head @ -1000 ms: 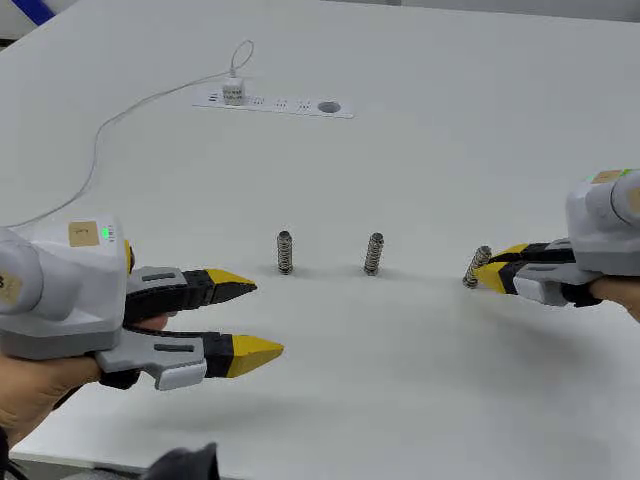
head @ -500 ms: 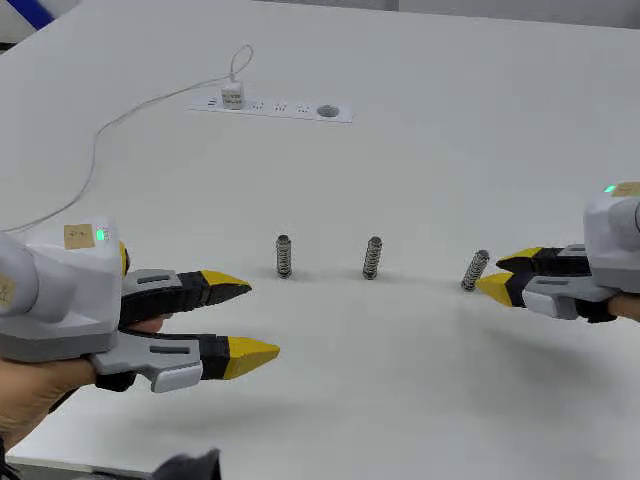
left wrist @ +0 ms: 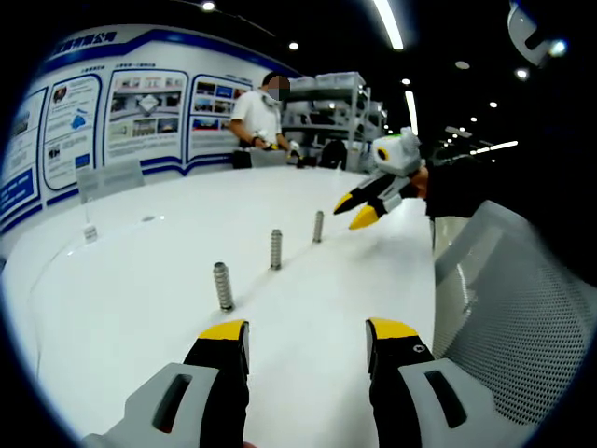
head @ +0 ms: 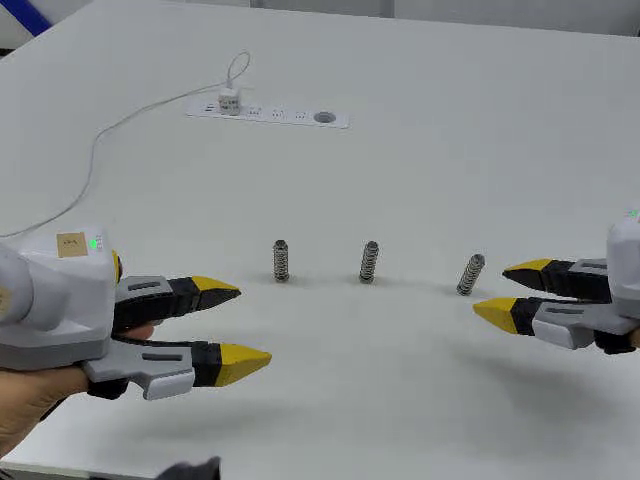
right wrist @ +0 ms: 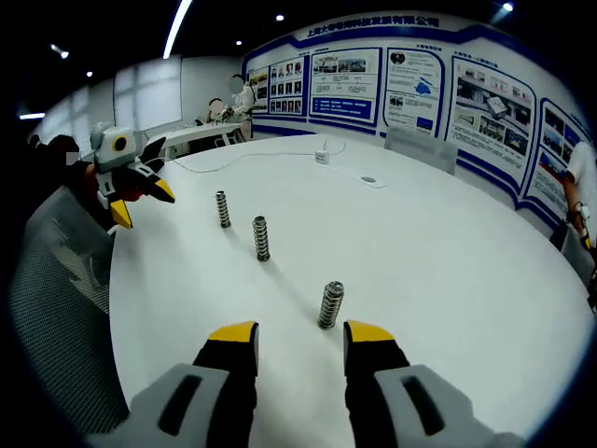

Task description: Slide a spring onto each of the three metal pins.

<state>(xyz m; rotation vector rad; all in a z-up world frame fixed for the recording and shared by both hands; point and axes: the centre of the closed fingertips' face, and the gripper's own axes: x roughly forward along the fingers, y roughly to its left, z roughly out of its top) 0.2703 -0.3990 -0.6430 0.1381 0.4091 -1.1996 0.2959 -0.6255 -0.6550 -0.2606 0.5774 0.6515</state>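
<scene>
Head view: three springs stand in a row on the table [head: 450, 150], each apparently on its pin; the left spring [head: 280, 260] and middle spring [head: 369, 262] are upright, the right spring [head: 470, 274] leans. The left gripper [head: 252, 322] and right gripper [head: 491, 287] are both wide open and empty, the right one near the leaning spring. Hazard: a jaw tip grazing that spring could topple its pin or flick the spring off.
</scene>
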